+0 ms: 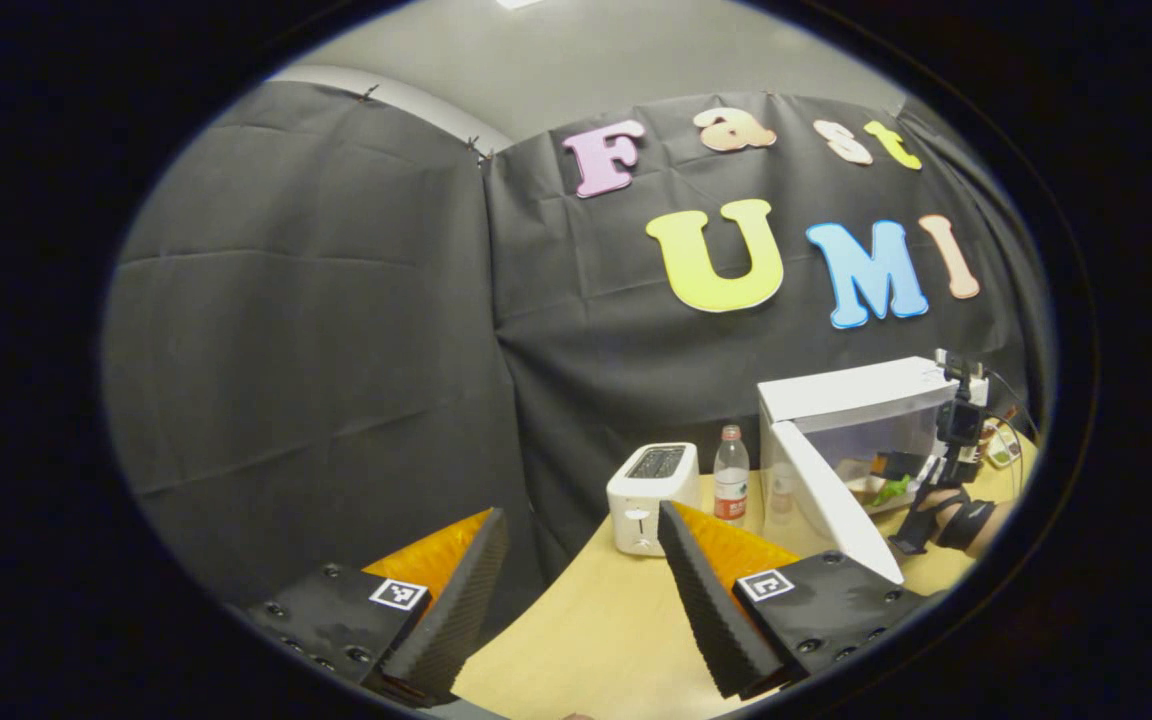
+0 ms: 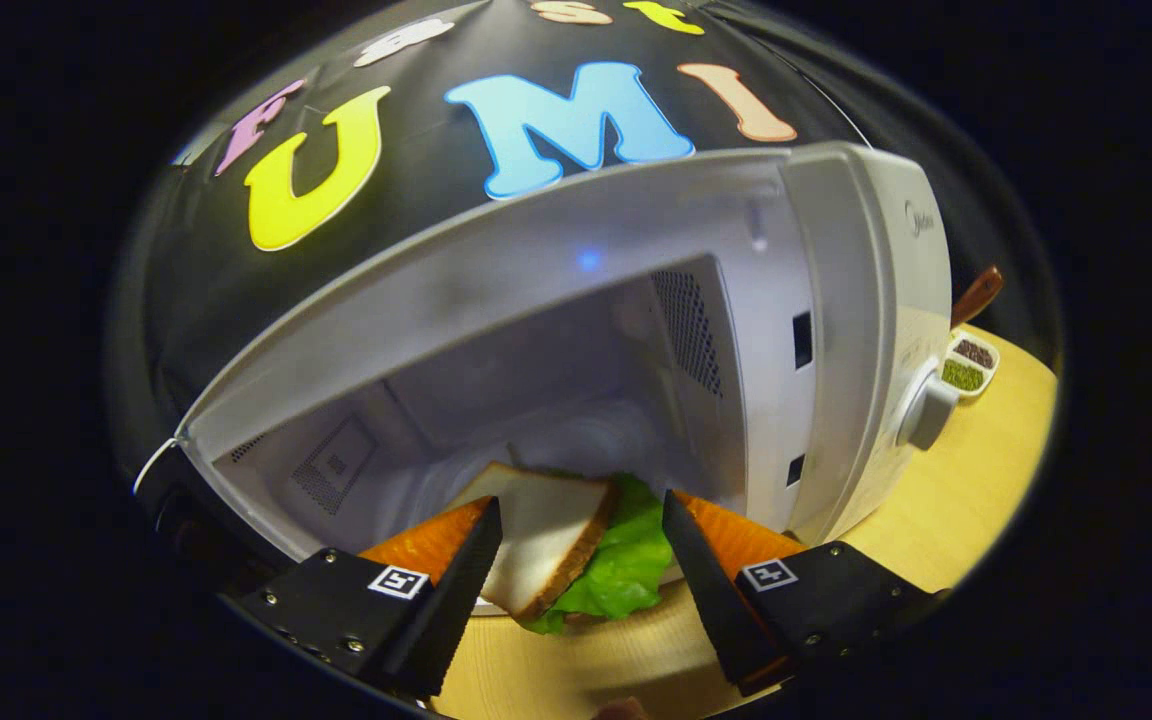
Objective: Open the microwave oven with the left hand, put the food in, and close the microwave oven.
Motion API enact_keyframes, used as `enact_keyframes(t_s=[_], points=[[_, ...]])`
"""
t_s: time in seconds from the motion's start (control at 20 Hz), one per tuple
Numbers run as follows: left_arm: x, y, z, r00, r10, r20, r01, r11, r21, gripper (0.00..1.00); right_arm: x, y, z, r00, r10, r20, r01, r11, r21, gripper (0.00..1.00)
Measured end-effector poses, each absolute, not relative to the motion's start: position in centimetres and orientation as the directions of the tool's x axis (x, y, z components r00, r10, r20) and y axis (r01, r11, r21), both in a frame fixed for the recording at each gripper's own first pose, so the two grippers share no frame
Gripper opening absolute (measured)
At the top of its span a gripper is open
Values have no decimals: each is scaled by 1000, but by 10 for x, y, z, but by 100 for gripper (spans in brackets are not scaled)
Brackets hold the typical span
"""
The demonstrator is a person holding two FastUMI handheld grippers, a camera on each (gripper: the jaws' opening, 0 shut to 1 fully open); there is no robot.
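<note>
Here the microwave (image 2: 836, 330) stands open near the table's (image 1: 596, 620) back right corner, its door (image 1: 836, 500) swung out toward the front. The sandwich (image 2: 566, 540), bread over lettuce, lies at the front of the cavity floor, partly over the sill. The right gripper (image 2: 581, 560) hovers at the opening with its jaws released, the sandwich between the fingers but not pressed by them. The left gripper (image 1: 581, 590) hangs over the table's left edge, jaws released and holding nothing. A toaster (image 1: 651, 495) and a bottle (image 1: 731, 475) stand left of the microwave.
</note>
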State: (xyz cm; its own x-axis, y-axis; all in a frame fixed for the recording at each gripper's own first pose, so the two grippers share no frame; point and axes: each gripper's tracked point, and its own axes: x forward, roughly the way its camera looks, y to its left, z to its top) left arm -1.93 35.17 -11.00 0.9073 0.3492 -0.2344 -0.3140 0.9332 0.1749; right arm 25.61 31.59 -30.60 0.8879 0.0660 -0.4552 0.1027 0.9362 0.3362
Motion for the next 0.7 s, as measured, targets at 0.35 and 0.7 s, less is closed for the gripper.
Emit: enact_keyframes(t_s=[0.35, 0.7], points=[[-21, 335, -141, 906, 341, -250, -320, 940, 121, 97, 217, 298, -214, 942, 163, -294, -84, 960, 265, 98], [-28, 337, -172, 890, 357, -283, -339, 934, 112, 97, 173, 255, -129, 957, 227, -183, -192, 963, 191, 98]])
